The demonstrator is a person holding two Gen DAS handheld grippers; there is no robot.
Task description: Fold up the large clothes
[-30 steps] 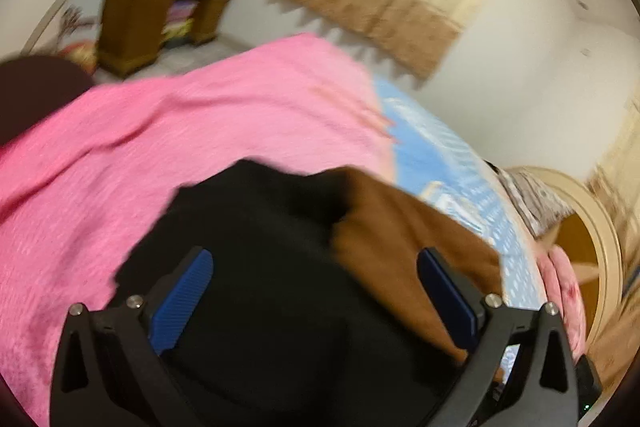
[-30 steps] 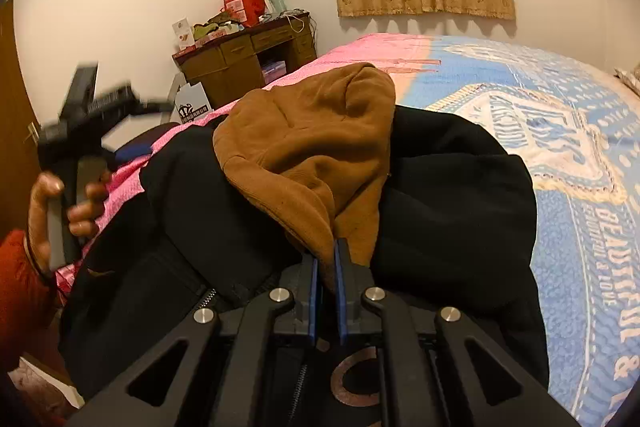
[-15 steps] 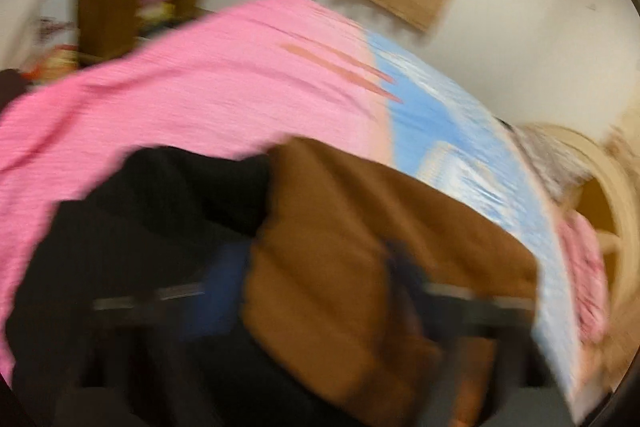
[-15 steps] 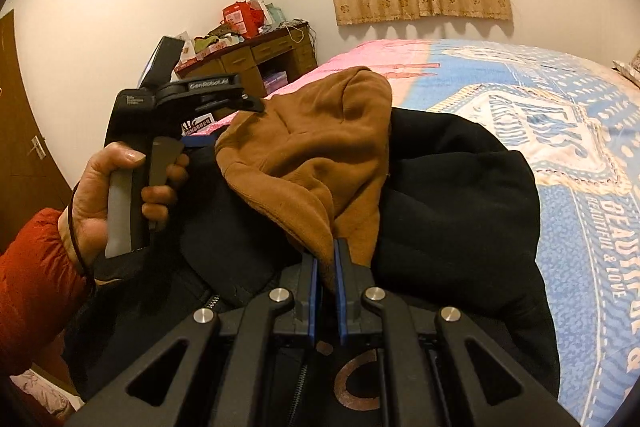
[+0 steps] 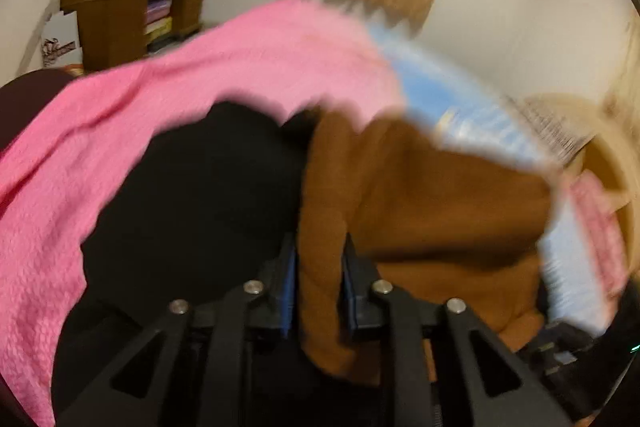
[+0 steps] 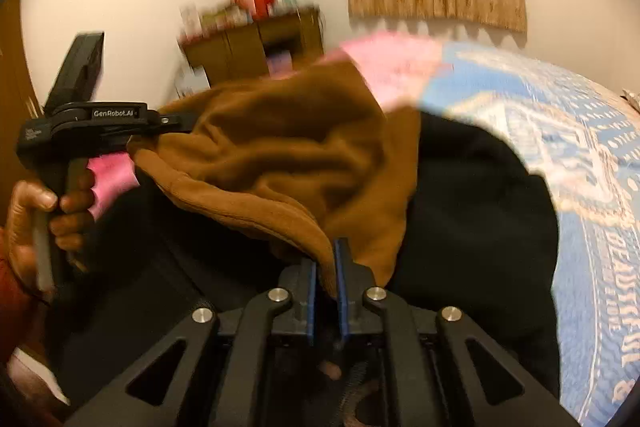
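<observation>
A black jacket (image 6: 472, 211) with a brown lining (image 6: 288, 155) is found heaped on the bed (image 6: 592, 155). The left tongs (image 5: 318, 283) are clamped on a thick fold of lining; the right tongs (image 6: 325, 281) are clamped on the lining's edge. The garment is judged soft, bulky and fairly heavy, with fleece that grips well and is not fragile. Sagging between grips is expected. Hold is best taken at seamed edges or corners, well apart.
</observation>
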